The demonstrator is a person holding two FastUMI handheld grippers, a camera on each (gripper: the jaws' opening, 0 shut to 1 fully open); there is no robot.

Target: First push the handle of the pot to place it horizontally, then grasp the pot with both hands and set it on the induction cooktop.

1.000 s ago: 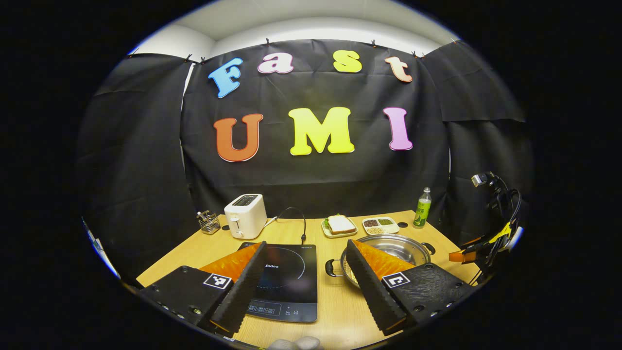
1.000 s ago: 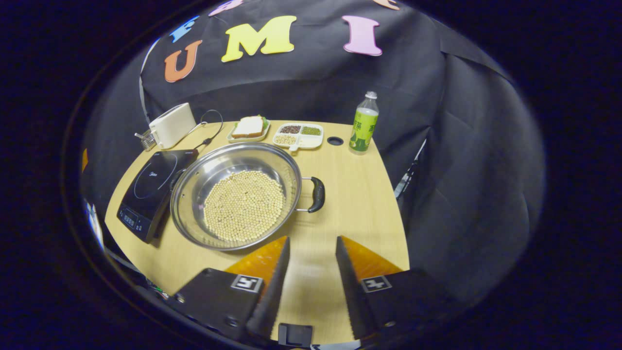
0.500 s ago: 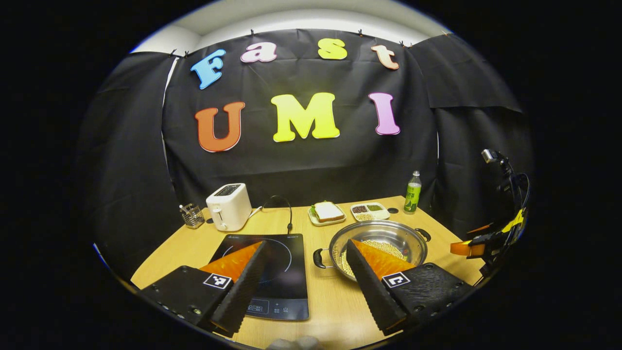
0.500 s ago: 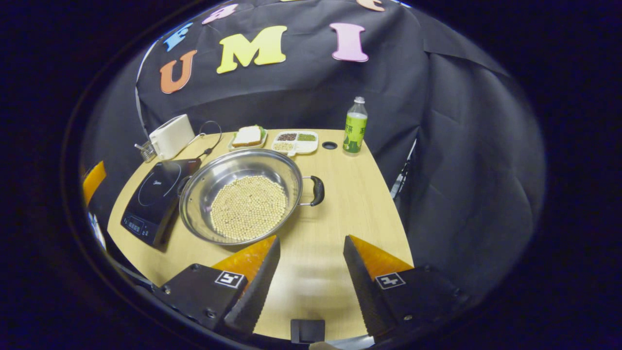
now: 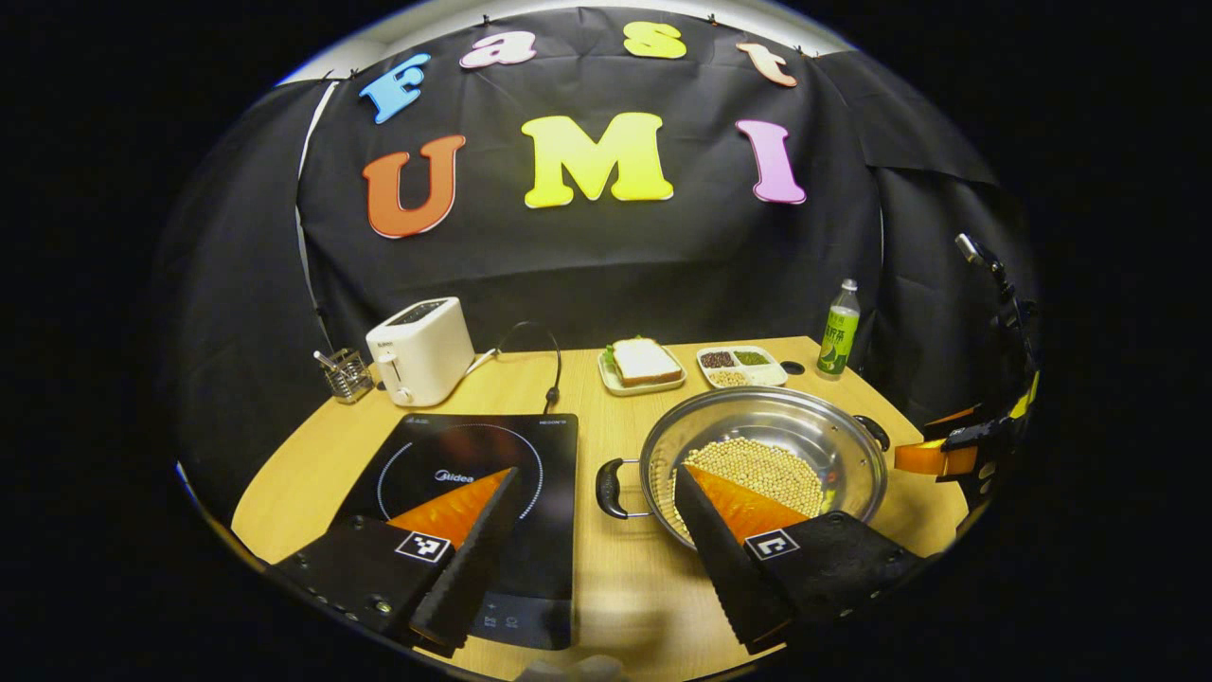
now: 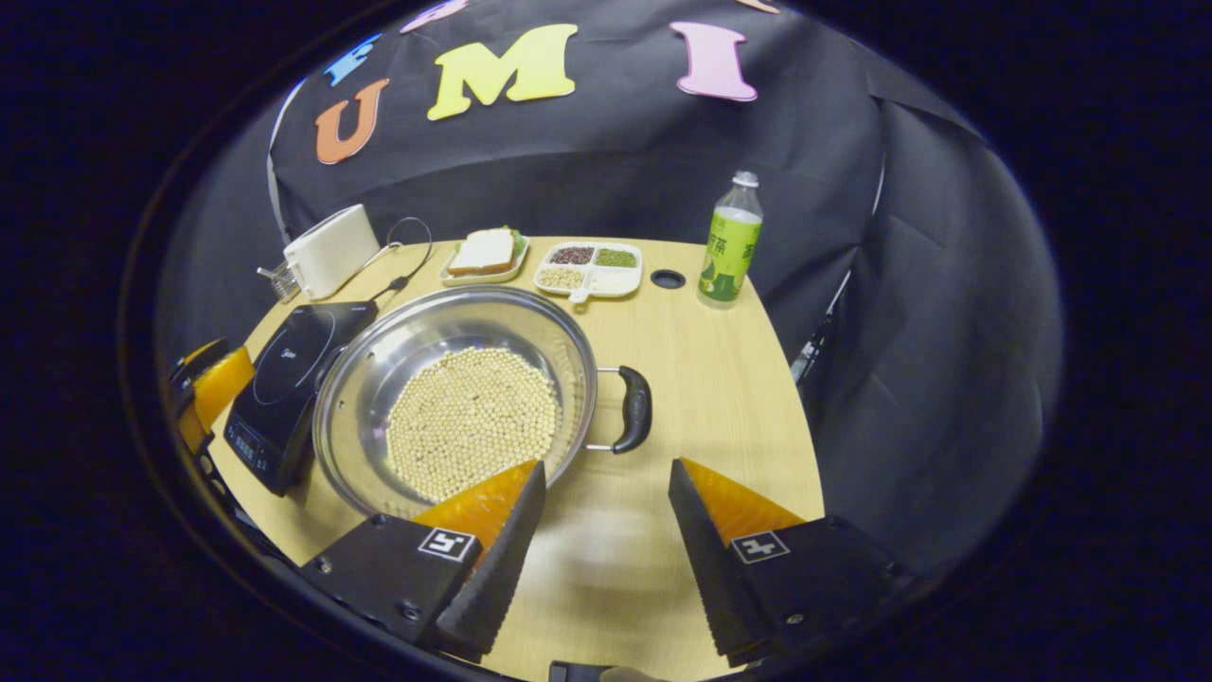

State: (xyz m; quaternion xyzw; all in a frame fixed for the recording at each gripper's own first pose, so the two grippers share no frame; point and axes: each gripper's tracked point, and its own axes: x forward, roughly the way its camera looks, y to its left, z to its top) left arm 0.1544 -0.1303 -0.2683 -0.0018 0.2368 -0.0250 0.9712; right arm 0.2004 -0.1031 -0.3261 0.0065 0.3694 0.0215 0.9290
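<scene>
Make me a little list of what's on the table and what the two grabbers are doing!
pot: steel, beans inside, on the table, right of the cooktop
pot handles: near one black; other faces the cooktop
left gripper: open, empty, above the table
right gripper: open, empty, near the right handle
back row: toaster, sandwich plate, divided dish, bottle

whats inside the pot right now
The pot holds a flat layer of small pale round beans. The right gripper's near finger covers the front rim, so that edge is hidden.
</scene>
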